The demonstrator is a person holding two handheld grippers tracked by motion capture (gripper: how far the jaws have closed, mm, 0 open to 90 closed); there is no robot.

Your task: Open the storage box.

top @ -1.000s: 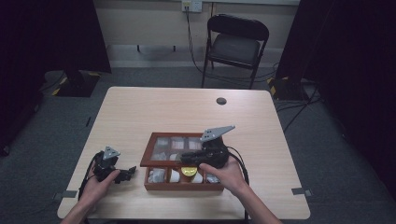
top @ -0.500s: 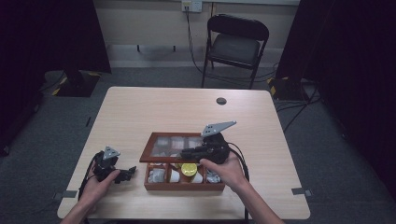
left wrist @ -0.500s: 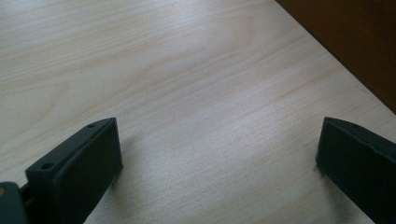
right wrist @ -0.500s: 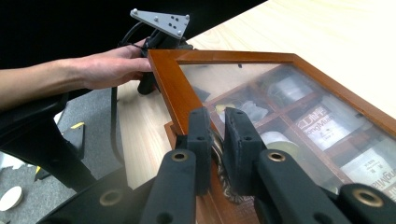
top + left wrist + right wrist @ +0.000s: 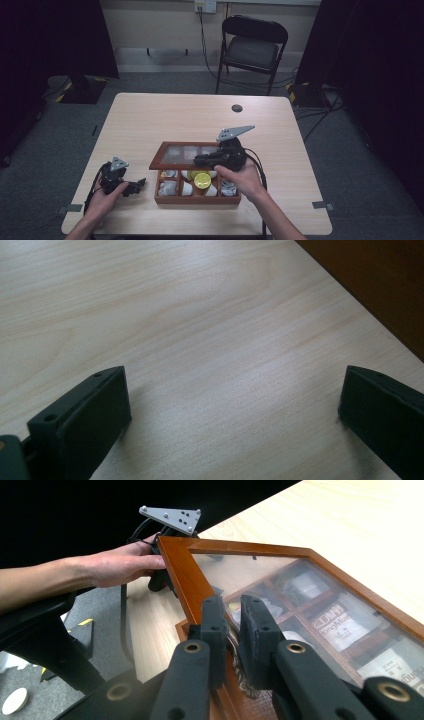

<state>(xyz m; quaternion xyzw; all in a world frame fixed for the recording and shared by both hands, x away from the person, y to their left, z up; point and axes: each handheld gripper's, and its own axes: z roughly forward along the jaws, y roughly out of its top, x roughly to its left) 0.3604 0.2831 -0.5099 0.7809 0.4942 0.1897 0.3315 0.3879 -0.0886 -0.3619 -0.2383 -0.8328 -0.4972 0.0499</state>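
2 grippers in frame, checked against 3 views. From the high view I see the wooden box (image 5: pixel 197 189) near the front edge of the table (image 5: pixel 150 125), its glass-paned lid (image 5: pixel 186 155) raised at the front and tilted. My right gripper (image 5: pixel 200 161) sits at the lid's front rim, but from up there I cannot tell what the jaws are doing. The right gripper view settles it: the 2 jaws stand nearly together, clamped on the front edge of the lid (image 5: pixel 320 605) close to its corner, and through the glass I read packets and dividers inside the box. That view also picks up my left hand (image 5: pixel 120 567) well off beyond the lid's corner.

The high view shows a yellow round item (image 5: pixel 202 179) and white pieces in the front compartments. My left gripper (image 5: pixel 137 185) rests on the table just left of the box. The left gripper view (image 5: pixel 232 400) shows its jaws spread wide over bare wood, gripping nothing.
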